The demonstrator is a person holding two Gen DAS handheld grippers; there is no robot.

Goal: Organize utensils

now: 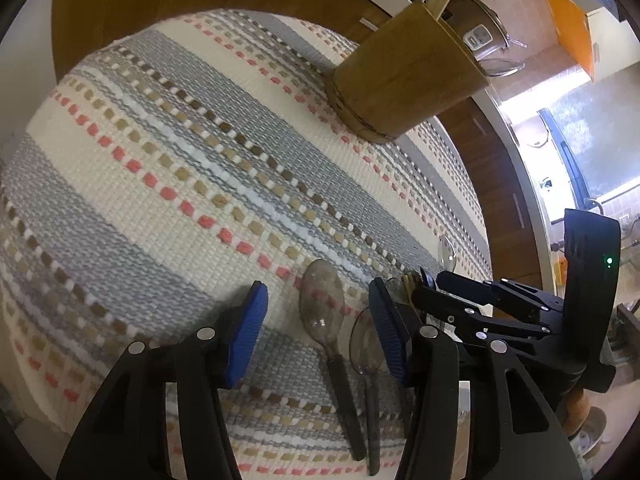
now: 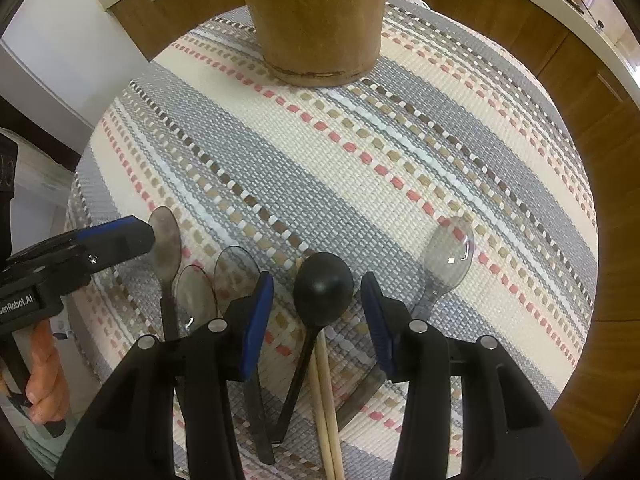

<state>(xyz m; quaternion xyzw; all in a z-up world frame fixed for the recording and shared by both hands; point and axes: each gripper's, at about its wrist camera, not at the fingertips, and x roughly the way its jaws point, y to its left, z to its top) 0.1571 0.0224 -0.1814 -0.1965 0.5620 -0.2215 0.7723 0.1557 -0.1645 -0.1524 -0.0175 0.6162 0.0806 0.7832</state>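
Note:
Several spoons lie side by side on a striped woven mat [image 2: 360,152]. My right gripper [image 2: 318,312] is open, its blue pads on either side of a black spoon [image 2: 322,288], with wooden chopsticks [image 2: 326,400] beside its handle. A clear spoon [image 2: 450,260] lies to the right, several translucent spoons [image 2: 236,272] to the left. My left gripper [image 1: 318,328] is open over a smoky translucent spoon [image 1: 322,308] and a smaller one [image 1: 366,348]. A wooden utensil holder [image 1: 404,76] stands at the mat's far side, also seen in the right wrist view [image 2: 316,16].
Wooden cabinet fronts [image 2: 580,80] and a white counter edge surround the mat. A steel pot [image 1: 480,36] sits behind the holder. The left gripper [image 2: 116,236] enters the right wrist view from the left; the right gripper [image 1: 480,296] shows at the left view's right.

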